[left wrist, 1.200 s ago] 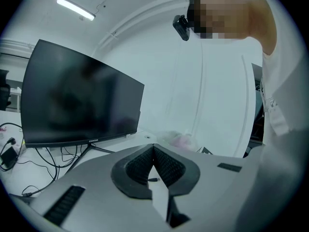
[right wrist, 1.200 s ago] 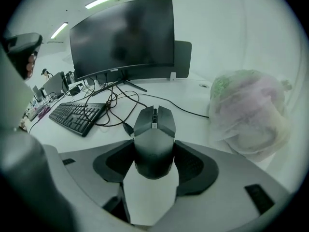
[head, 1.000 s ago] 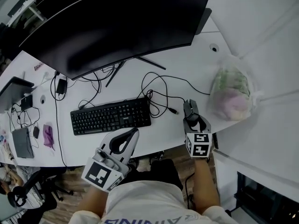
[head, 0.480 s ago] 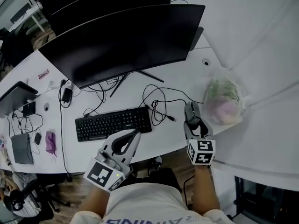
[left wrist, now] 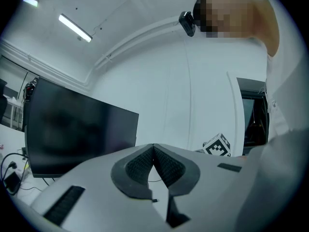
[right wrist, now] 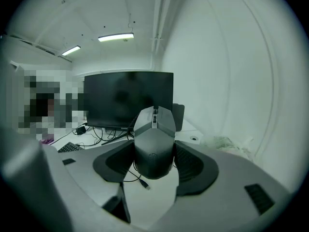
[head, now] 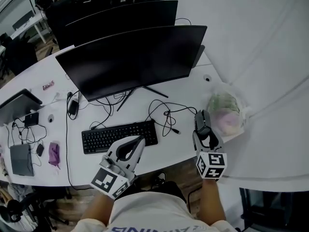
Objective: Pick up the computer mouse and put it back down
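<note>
Right gripper view: right gripper (right wrist: 154, 154) pinches mouse (right wrist: 154, 129), frame centre. Head view: mouse right of centre, beside bag (head: 224, 111). Left gripper (head: 140, 139) jaws pressed together, empty, lower left.

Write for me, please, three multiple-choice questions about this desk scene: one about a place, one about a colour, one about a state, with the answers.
1. Seen from the head view, on which side of the computer mouse does the plastic bag lie?
A. its right
B. its left
C. underneath it

2. What colour is the keyboard?
A. white
B. silver
C. black

3. What is the state of the right gripper?
A. open, empty
B. shut on the computer mouse
C. shut, empty

Answers:
1 A, the bag sits to the right of the mouse.
2 C, its keys and frame are black.
3 B, the right gripper view shows the mouse clamped between its jaws.
</note>
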Tool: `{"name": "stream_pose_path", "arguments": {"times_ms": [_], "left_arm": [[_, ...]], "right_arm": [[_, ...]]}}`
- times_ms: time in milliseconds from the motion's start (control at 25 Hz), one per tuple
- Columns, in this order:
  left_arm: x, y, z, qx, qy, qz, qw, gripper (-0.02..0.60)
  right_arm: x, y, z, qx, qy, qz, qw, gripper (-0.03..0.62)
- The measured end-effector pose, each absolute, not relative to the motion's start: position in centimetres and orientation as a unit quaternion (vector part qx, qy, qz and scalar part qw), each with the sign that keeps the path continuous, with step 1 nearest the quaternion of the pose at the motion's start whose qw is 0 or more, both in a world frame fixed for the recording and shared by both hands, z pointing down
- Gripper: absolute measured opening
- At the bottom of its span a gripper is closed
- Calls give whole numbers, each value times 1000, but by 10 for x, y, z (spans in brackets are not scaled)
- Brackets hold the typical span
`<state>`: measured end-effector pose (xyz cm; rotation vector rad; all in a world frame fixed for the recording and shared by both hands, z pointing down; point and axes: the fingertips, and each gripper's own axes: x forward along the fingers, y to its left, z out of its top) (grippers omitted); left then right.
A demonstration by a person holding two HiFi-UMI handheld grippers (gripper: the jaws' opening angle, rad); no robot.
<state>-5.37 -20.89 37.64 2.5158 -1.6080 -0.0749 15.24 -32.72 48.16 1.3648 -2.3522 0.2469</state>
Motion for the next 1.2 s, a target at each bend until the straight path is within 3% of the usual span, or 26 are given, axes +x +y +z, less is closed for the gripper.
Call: {"name": "stream_pose_path", "arguments": {"times_ms": [760, 1200], "left_arm": [[-79, -194, 335, 838, -543, -46, 26, 8], [-75, -187, 325, 843, -535, -53, 12, 8]], "right_arm": [[138, -293, 365, 497, -863, 18, 90, 273], [134, -280, 339, 498, -865, -3, 64, 273]]}}
